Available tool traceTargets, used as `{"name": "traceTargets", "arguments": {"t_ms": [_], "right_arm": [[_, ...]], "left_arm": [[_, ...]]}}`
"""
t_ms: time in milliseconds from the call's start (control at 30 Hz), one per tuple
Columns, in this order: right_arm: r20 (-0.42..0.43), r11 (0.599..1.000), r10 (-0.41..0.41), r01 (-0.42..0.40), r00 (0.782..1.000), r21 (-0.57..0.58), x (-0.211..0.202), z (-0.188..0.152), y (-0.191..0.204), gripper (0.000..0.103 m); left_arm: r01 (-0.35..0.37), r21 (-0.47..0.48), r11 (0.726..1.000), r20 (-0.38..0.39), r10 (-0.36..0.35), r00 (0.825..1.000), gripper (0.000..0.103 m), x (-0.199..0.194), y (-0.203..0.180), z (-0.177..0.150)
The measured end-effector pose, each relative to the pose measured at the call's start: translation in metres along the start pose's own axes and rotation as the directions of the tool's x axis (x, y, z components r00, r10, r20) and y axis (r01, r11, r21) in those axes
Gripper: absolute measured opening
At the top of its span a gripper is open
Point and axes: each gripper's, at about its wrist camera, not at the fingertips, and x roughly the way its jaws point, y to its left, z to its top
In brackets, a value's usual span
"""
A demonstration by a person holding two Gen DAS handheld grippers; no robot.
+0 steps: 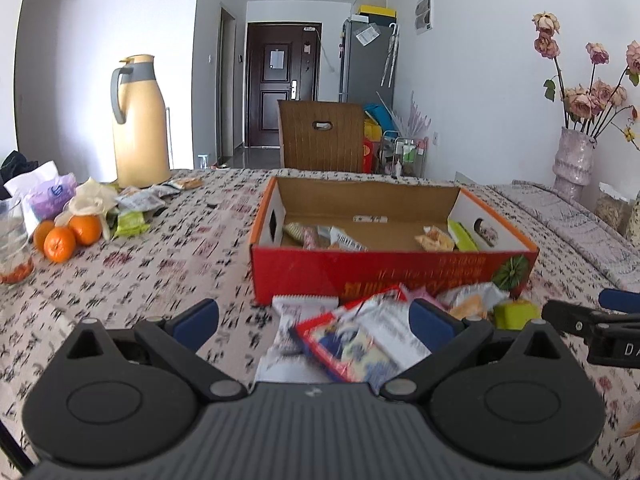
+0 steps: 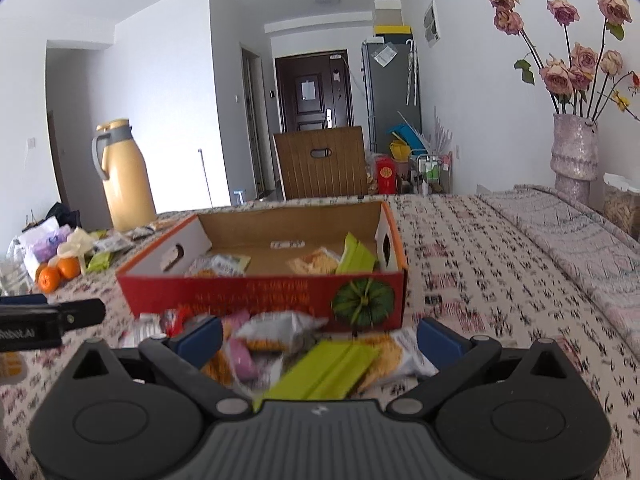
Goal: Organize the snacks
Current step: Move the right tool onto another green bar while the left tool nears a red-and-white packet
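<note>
A red cardboard box [image 1: 360, 276] [image 2: 256, 292] stands open on the patterned table and holds several snack packets. A pile of loose snack packets lies in front of it. My left gripper [image 1: 314, 322] is open over a red-edged packet [image 1: 344, 346] and a white one [image 1: 304, 304]. My right gripper [image 2: 320, 340] is open over a green packet [image 2: 324, 372], a pink one [image 2: 242, 356] and a silver-orange one [image 2: 280, 332]. Neither gripper holds anything. The right gripper also shows in the left wrist view [image 1: 592, 324].
A yellow thermos [image 1: 138, 124] stands at the far left. Oranges [image 1: 64, 236], more snack packets [image 1: 138, 204], a tissue pack [image 1: 44, 192] and a glass [image 1: 12, 240] lie near it. A vase of dried roses [image 2: 572, 152] stands at the far right. A wooden chair [image 1: 320, 136] sits behind the table.
</note>
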Motion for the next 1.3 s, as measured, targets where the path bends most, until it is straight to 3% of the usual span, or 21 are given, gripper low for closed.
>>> {"name": "traceTargets", "arguments": {"t_ms": [333,733,1033,1100,1300], "right_arm": [[-0.076,0.999,-0.031,0.032,0.997,0.017,-0.011,-0.035,-0.009,0.103],[-0.096,1.0,-0.027,0.026,0.995,-0.011,0.014,-0.022,0.01,0.101],[-0.164,0.998,-0.041,0.032,0.986,-0.056,0.043,-0.027,0.024,0.075],[-0.17,0.997,-0.037,0.025,0.985,-0.069,0.042,-0.03,0.023,0.062],[-0.17,0.996,-0.049,0.036,0.984,-0.077,0.037,-0.028,0.01,0.042]], "left_arm": [[0.013,-0.018,1.0,-0.068,-0.014,0.998,0.103,-0.001,0.01,-0.026],[0.003,-0.014,1.0,-0.074,-0.004,0.997,0.103,0.0,0.006,-0.026],[-0.012,-0.016,1.0,-0.083,0.011,0.996,0.103,0.003,0.006,-0.025],[-0.01,-0.018,1.0,-0.086,0.009,0.996,0.103,0.004,0.006,-0.024],[-0.004,-0.016,1.0,-0.089,0.002,0.996,0.103,0.005,0.003,-0.025]]}}
